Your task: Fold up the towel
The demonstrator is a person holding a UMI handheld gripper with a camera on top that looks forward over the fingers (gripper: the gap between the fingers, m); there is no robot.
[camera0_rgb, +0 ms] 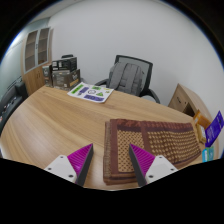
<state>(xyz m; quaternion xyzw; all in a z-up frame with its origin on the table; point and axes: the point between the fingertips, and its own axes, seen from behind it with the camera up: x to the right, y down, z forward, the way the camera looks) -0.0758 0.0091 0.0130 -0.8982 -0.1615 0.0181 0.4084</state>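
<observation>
We see an evenly bright, soft-lit room; the white wall (pixel 150 30) at twelve o'clock glows palest. Shadows are faint. Fisheye distortion bows the table (pixel 50 120) edge, strongest toward nine and three o'clock.

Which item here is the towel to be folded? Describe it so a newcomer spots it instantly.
On the long wooden table, look just beyond the open gripper. The brown woven rectangular towel lies flat there. Its dark patterned border sets it apart from the white-and-purple leaflets farther back.
</observation>
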